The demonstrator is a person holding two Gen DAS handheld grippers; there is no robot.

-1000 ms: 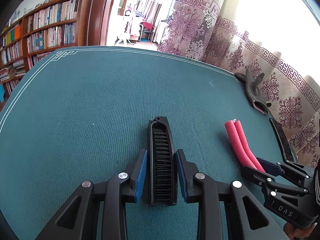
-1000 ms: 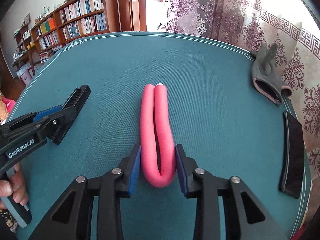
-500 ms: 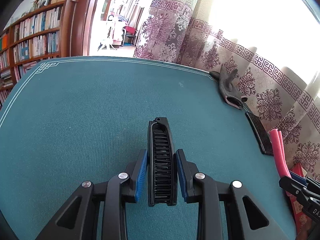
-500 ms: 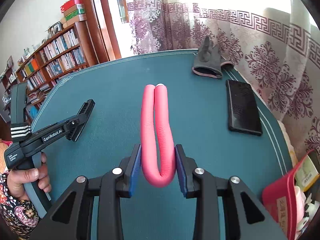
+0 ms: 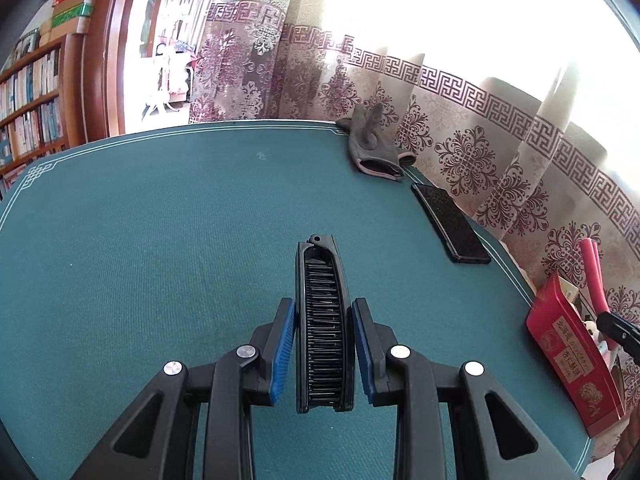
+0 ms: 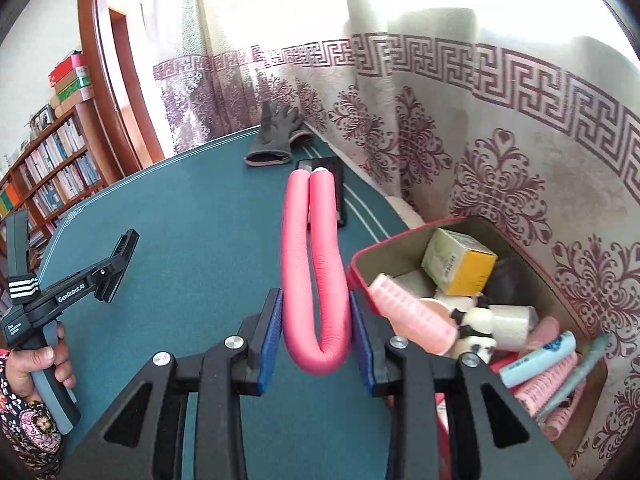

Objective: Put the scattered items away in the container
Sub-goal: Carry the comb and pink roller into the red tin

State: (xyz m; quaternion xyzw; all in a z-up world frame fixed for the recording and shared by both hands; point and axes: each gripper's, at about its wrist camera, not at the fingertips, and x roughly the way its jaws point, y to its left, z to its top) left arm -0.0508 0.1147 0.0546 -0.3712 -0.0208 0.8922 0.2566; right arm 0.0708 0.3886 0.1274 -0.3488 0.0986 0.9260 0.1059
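My left gripper (image 5: pixel 323 322) is shut on a black folding comb (image 5: pixel 323 320), held above the green table (image 5: pixel 160 220); the comb also shows in the right wrist view (image 6: pixel 120 258). My right gripper (image 6: pixel 316 322) is shut on a folded pink foam roller (image 6: pixel 314 256), held above the table edge just left of the red box (image 6: pixel 362 264). The box stands off the table's right edge and holds several curlers, a yellow-green carton (image 6: pixel 458 262) and a small panda figure (image 6: pixel 476 326). It also shows in the left wrist view (image 5: pixel 568 356), with the pink roller (image 5: pixel 592 272) above it.
A grey glove (image 5: pixel 370 144) and a black phone (image 5: pixel 450 222) lie near the table's far right edge. A patterned curtain (image 6: pixel 500 160) hangs close behind the box. Bookshelves (image 6: pixel 48 172) stand at the far left.
Both grippers have lifted their items off the table and swung right. The right gripper with the pink roller has come up to the red box.
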